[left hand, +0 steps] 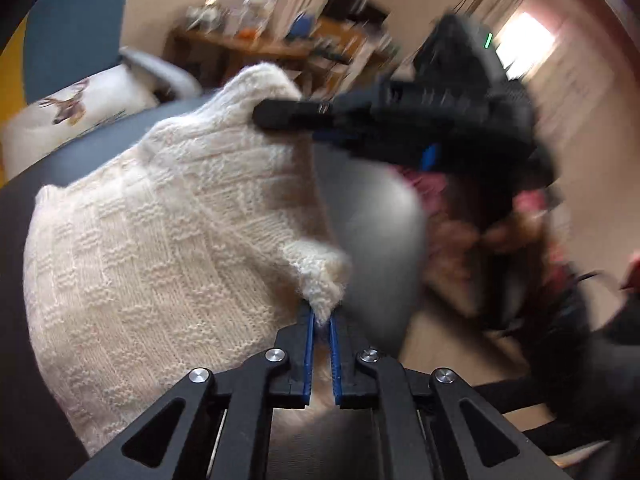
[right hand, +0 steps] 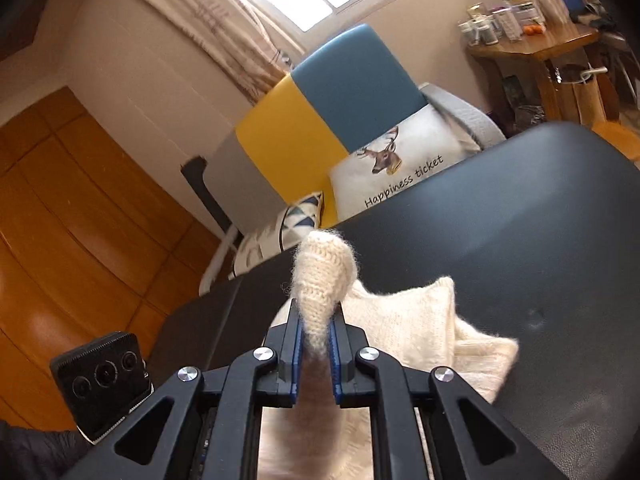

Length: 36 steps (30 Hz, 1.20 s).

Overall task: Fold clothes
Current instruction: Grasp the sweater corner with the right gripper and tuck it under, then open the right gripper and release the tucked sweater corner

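A cream knitted sweater hangs lifted over the dark table. My left gripper is shut on a fuzzy edge of it near the bottom centre. My right gripper shows in the left wrist view as a black body coming in from the right, shut on the sweater's upper corner. In the right wrist view the right gripper pinches a bunched fold of the sweater, and the rest trails down onto the dark table.
A blue, yellow and grey chair with a white deer cushion stands behind the table. A wooden side table with bottles is at the far right. Wooden cabinet doors are on the left.
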Motion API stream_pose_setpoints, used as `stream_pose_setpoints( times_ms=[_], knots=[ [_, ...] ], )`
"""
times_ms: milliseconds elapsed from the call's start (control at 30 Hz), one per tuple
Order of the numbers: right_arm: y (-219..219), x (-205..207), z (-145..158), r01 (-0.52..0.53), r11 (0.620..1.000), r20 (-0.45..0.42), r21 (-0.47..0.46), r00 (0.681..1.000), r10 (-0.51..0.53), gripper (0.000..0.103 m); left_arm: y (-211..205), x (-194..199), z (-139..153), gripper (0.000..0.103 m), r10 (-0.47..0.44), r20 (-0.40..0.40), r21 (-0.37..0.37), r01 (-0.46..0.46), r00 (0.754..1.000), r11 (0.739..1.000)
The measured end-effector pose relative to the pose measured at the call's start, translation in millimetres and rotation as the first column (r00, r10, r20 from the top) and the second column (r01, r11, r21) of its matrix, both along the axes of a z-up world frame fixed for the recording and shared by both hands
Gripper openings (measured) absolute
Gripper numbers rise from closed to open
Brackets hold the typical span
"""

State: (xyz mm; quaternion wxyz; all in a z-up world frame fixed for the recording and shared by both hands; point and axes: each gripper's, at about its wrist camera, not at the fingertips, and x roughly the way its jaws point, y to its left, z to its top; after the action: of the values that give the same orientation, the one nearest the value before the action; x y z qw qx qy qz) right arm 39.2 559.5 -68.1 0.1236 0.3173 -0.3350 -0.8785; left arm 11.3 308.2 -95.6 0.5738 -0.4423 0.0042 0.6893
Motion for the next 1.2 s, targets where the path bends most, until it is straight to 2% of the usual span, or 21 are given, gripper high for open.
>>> stream_pose_setpoints(
  times_ms=[67, 167, 233, 333, 400, 467, 567, 667, 700, 833, 933, 967, 1033, 1100, 1200],
  knots=[
    [18.6, 0.4, -31.7, 0.065, 0.997, 0.07, -0.039, 0.996, -0.063, 0.01, -0.9, -3.1, 2.2, 0.007, -0.022, 0.035, 0.057, 0.02, 0.999, 0.998],
    [39.0, 5.7, -94.5, 0.157, 0.983, 0.219, -0.09, 0.966, -0.135, 0.01, 17.5, -14.5, -22.4, 0.007, -0.012, 0.115, 0.032, 0.008, 0.993, 0.999],
    [44.1, 11.3, -117.4, 0.185, 0.973, 0.25, -0.134, 0.957, -0.148, 0.01, 29.5, -20.9, -42.7, 0.007, 0.022, 0.169, 0.0, -0.023, 0.985, 1.0],
    [46.9, 10.1, -123.9, 0.19, 0.968, 0.255, -0.161, 0.956, -0.146, 0.01, 44.1, -14.8, -55.7, 0.007, 0.019, 0.208, 0.021, -0.024, 0.978, 0.999],
    [44.0, 1.6, -118.4, 0.157, 0.981, 0.262, -0.113, 0.957, -0.123, 0.01, 63.3, -5.4, -54.6, 0.007, -0.03, 0.193, 0.04, 0.023, 0.981, 0.999],
    [48.1, -4.9, -117.8, 0.148, 0.984, 0.274, -0.102, 0.955, -0.115, 0.01, 90.5, -1.4, -56.9, 0.007, -0.075, 0.175, 0.035, 0.07, 0.982, 0.997],
    [47.3, -9.5, -117.3, 0.127, 0.99, 0.285, -0.069, 0.953, -0.103, 0.012, 120.6, 2.6, -69.9, 0.007, -0.075, 0.146, -0.025, 0.079, 0.986, 0.997],
    [43.6, -12.7, -112.2, 0.101, 0.994, 0.296, -0.036, 0.951, -0.085, 0.013, 101.4, 8.5, -57.8, 0.007, -0.07, 0.16, 0.036, 0.065, 0.985, 0.997],
    [43.6, -14.1, -111.1, 0.093, 0.995, 0.301, -0.031, 0.95, -0.08, 0.015, 88.3, 11.3, -50.0, 0.012, -0.062, 0.158, 0.057, 0.054, 0.985, 0.997],
    [44.4, -14.3, -98.3, 0.073, 0.997, 0.288, -0.011, 0.955, -0.067, 0.024, 23.2, 5.2, -17.7, 0.027, 0.082, 0.089, 0.088, -0.089, 0.993, 0.992],
    [45.0, -8.3, -81.4, 0.06, 0.998, 0.246, -0.021, 0.968, -0.053, 0.027, -37.0, -0.5, -11.7, 0.029, 0.229, 0.031, 0.058, -0.23, 0.973, 0.971],
    [44.2, -4.2, -74.9, 0.051, 0.998, 0.231, -0.022, 0.972, -0.045, 0.032, -54.7, 4.2, -12.6, 0.029, 0.263, 0.016, 0.045, -0.263, 0.965, 0.964],
    [39.2, 10.0, -59.3, 0.018, 1.0, 0.197, -0.015, 0.98, -0.014, 0.034, -73.5, 0.7, -20.4, 0.029, 0.3, -0.008, 0.013, -0.3, 0.954, 0.954],
    [28.4, 25.6, -45.9, -0.055, 0.998, 0.174, -0.003, 0.983, 0.055, 0.038, -83.6, 3.6, -31.8, 0.029, 0.281, -0.028, -0.016, -0.281, 0.959, 0.96],
    [3.3, 49.4, -35.2, -0.176, 0.983, 0.202, 0.051, 0.966, 0.163, 0.041, -97.6, 9.0, -49.4, 0.029, 0.243, -0.056, -0.061, -0.246, 0.968, 0.967]
  ],
)
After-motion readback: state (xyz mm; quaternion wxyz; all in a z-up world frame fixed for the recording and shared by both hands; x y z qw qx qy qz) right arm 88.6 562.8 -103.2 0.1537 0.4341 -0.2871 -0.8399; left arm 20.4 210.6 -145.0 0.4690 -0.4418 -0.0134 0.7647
